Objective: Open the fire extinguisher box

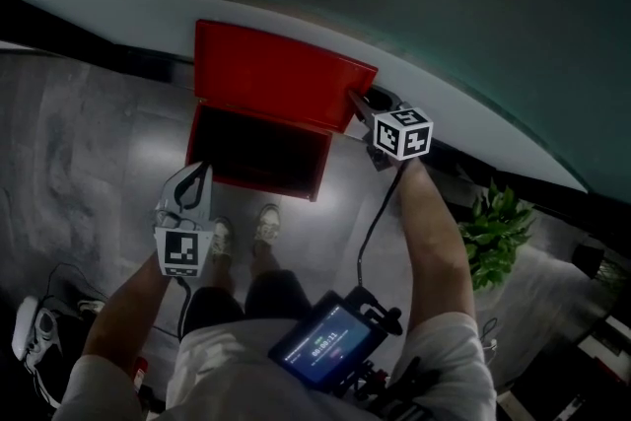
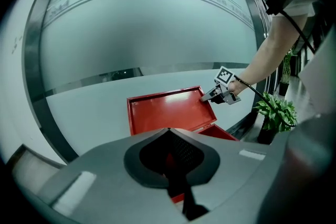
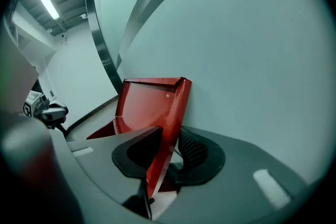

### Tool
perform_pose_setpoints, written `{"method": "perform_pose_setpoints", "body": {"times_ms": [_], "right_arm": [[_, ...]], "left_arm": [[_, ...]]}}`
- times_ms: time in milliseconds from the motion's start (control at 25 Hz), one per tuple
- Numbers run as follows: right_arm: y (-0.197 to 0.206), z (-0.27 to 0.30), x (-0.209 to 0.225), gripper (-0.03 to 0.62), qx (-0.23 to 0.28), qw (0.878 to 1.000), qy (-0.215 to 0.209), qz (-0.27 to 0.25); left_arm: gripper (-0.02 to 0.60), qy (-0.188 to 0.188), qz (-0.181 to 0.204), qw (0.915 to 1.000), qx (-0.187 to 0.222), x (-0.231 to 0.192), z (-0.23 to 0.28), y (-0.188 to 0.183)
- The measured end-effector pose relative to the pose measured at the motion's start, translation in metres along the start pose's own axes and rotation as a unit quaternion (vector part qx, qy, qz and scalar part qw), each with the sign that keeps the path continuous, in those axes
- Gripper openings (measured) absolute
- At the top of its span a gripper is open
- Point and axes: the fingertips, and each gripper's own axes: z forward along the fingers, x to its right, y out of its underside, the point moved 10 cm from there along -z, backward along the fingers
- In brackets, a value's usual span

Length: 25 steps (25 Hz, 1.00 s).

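The red fire extinguisher box [image 1: 258,180] stands on the grey floor [image 1: 89,163], its far side against the curved pale wall [image 1: 394,5]. Its lid [image 1: 276,79] is raised and leans back against that wall, so the dark inside of the box lies open to the head view.

The right hand-held gripper [image 1: 360,104] is at the lid's right edge. Its own view shows that edge running up between the two jaws, with a pad on each side of the red sheet, so it grips the lid [image 3: 149,105]. The left gripper view shows the same hold from the other side, the right hand-held gripper [image 2: 212,96] at the lid's far right corner.

The left hand-held gripper [image 1: 200,175] hangs at the box's near left corner, just beside it and apart from it. Its jaws are drawn together with nothing between them, and it points toward the open lid [image 2: 168,110].

A potted plant [image 1: 498,227] stands on the floor to the right of the box, near the wall. The person's shoes [image 1: 266,224] are just near of the box
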Motion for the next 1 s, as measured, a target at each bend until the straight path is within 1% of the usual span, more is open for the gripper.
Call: {"method": "perform_pose_setpoints", "body": {"times_ms": [120,240,320,400,520,720,840,880,920,1000], "right_arm": [[-0.001,0.000,-0.001,0.124,-0.002,1.000,-0.001,-0.004],[-0.001,-0.001,0.000,0.129,-0.002,1.000,0.001,-0.008],[-0.001,-0.002,-0.001,0.133,-0.002,1.000,0.007,-0.015],[-0.001,-0.002,-0.002,0.140,-0.001,0.999,0.018,-0.028],[-0.002,-0.005,-0.007,0.155,-0.003,0.998,0.040,-0.052],[-0.003,-0.024,-0.019,0.161,0.003,0.992,0.079,-0.096],[-0.009,-0.039,-0.029,0.143,0.020,0.985,0.118,-0.124],[-0.012,-0.044,-0.036,0.123,0.030,0.981,0.135,-0.138],[-0.014,-0.048,-0.043,0.100,0.041,0.975,0.154,-0.156],[-0.015,-0.057,-0.060,0.046,0.064,0.957,0.197,-0.202]], "left_arm": [[0.002,-0.001,0.001,1.0000,0.002,-0.001,0.001,0.000],[0.002,-0.002,0.019,0.9998,0.010,-0.001,0.003,0.002],[0.002,0.000,0.024,0.9996,0.012,0.000,0.005,0.002],[0.002,0.001,0.024,0.9996,0.013,0.001,0.005,0.000],[0.002,0.001,0.012,0.9999,0.010,0.002,0.006,-0.005],[0.002,0.003,0.030,0.9993,0.024,0.003,0.003,-0.008],[0.002,0.001,0.028,0.9993,0.025,0.004,0.000,-0.013],[0.002,0.000,0.029,0.9992,0.028,0.004,-0.001,-0.014],[0.002,0.000,0.029,0.9992,0.029,0.004,-0.002,-0.014],[0.002,0.001,0.027,0.9991,0.033,0.004,-0.003,-0.017]]}}
